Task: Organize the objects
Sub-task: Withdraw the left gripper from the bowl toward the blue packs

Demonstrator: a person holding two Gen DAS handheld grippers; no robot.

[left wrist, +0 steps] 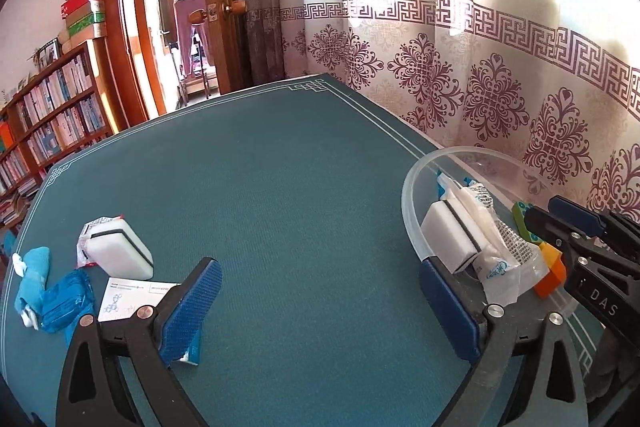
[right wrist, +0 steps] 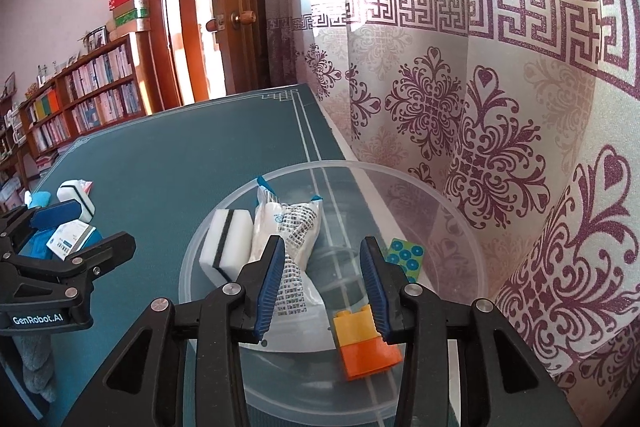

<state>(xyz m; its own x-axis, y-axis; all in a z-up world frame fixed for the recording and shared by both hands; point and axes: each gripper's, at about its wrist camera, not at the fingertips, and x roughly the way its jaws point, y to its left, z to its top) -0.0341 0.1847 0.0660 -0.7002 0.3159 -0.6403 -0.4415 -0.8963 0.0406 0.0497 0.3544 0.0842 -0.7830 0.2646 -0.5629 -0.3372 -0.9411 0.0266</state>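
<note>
white card [left wrist: 138,297] part-hidden by left tongs [left wrist: 320,307] | gauze packet [right wrist: 294,251] print unreadable

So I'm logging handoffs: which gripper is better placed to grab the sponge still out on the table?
Left. The left gripper is open beside the loose sponge, while the right gripper hangs open over the clear bowl, farther away.
</note>
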